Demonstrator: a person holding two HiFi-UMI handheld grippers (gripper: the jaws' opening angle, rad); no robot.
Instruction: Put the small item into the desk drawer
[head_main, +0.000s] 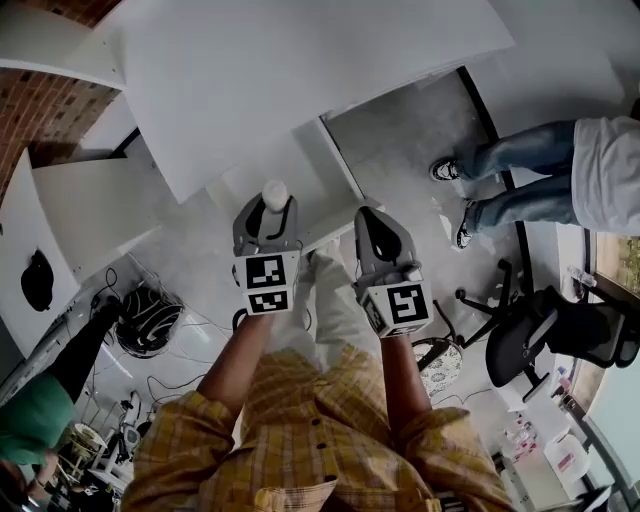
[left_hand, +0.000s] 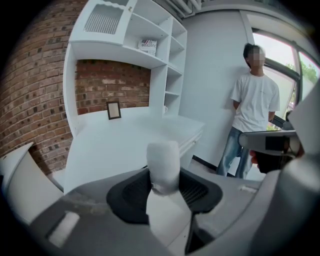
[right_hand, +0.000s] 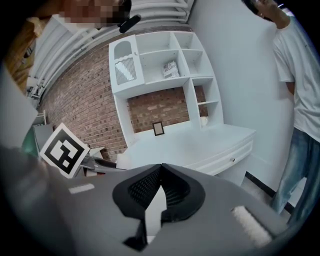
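The desk (left_hand: 125, 145) looks smooth, matt white, and the wall (left_hand: 35, 100) is rough brick. The item (left_hand: 163, 162) is matt white plastic. The left gripper (left_hand: 164, 171) is smooth grey plastic – its pads (left_hand: 131, 194) ribbed, black, matt.

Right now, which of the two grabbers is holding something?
The left gripper: its jaws clamp a small white item. The right gripper has its jaws closed together with nothing between them.
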